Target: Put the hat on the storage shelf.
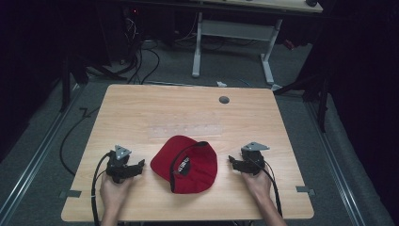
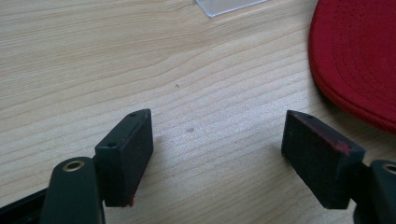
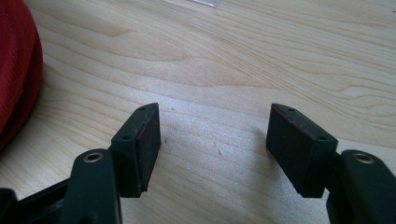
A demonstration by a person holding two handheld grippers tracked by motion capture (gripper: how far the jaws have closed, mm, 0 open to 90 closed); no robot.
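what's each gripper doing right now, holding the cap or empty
left gripper: open, empty, beside the red cap
right gripper: open, empty, beside the cap

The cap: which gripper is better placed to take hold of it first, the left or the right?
Probably the left gripper. Its open jaws point at the cap, whose brim edge lies close beside them. The right gripper, also open, sits slightly farther from the cap's side.

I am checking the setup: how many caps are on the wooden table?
1. The red cap lies on the table, between the left gripper and the right gripper, touching neither.
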